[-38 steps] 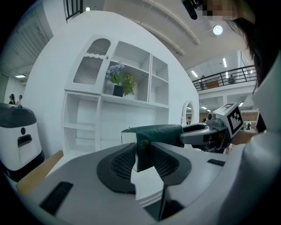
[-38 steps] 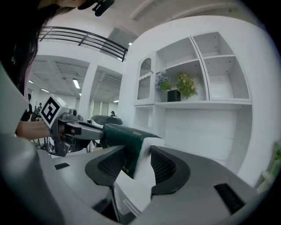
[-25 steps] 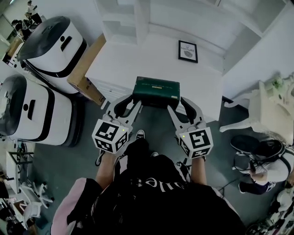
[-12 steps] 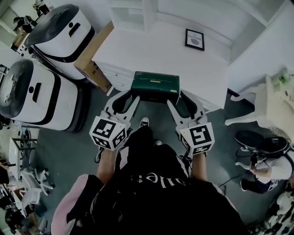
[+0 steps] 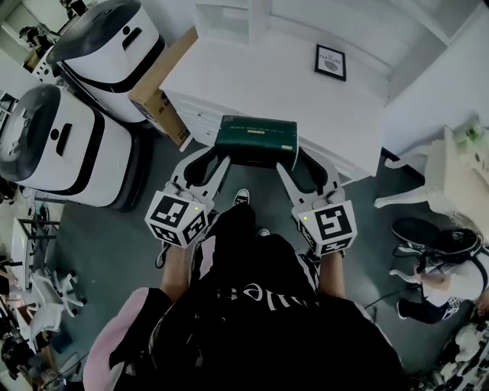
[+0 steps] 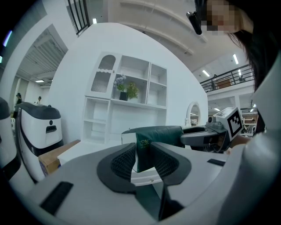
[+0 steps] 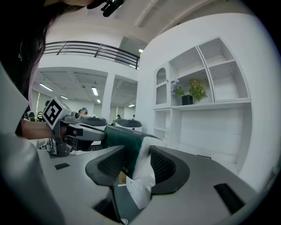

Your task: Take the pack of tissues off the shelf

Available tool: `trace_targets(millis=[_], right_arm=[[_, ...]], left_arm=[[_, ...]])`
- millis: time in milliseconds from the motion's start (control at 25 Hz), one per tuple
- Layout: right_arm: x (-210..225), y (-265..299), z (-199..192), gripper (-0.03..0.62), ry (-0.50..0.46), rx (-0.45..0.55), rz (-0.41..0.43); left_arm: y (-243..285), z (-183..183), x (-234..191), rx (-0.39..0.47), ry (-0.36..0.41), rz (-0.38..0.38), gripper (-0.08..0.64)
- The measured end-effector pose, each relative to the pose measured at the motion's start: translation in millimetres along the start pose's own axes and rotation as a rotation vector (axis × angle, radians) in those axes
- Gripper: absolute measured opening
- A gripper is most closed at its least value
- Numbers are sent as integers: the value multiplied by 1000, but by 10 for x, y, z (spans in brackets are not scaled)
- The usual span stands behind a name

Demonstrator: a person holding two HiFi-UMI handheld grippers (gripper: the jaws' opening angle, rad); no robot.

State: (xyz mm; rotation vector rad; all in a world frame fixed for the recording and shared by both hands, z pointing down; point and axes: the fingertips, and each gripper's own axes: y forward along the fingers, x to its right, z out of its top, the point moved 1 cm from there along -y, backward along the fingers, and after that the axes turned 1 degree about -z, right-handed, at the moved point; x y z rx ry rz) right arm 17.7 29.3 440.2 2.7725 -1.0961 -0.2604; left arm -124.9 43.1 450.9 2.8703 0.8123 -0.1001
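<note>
The pack of tissues (image 5: 256, 140) is a dark green packet held in the air over the front edge of the white cabinet top (image 5: 252, 80). My left gripper (image 5: 221, 158) is shut on its left end and my right gripper (image 5: 288, 161) is shut on its right end. In the left gripper view the pack of tissues (image 6: 154, 136) runs off to the right from my left gripper (image 6: 144, 159), whose ribbed pads clamp its green end. The right gripper view shows the pack of tissues (image 7: 125, 141) with its white end flap between the pads of my right gripper (image 7: 133, 163).
A white shelf unit (image 5: 229, 17) stands behind the cabinet top, and a framed picture (image 5: 330, 61) lies on it. A cardboard box (image 5: 159, 88) and two white-and-black machines (image 5: 103, 46) (image 5: 53, 145) are at the left. A white chair (image 5: 447, 176) and a seated person (image 5: 447, 279) are at the right.
Both grippers keep their hold on the pack. It has come slightly back from the cabinet top toward the person, and the head view has shifted.
</note>
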Motion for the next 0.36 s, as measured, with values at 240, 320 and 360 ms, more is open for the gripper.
trace_targets(millis=[240,320,360], right_arm=[[-100,-11,5,207,-19,0,23],[-150,-29,-18,207,-24,-4,25],[-177,-40,-31,207,-26,-6,25]], left_arm=[[-120,-21,0,12,-2,26,115],[-171,-56,11,14,-6,30,115],[-197,-76,18,14,-8,31,115]])
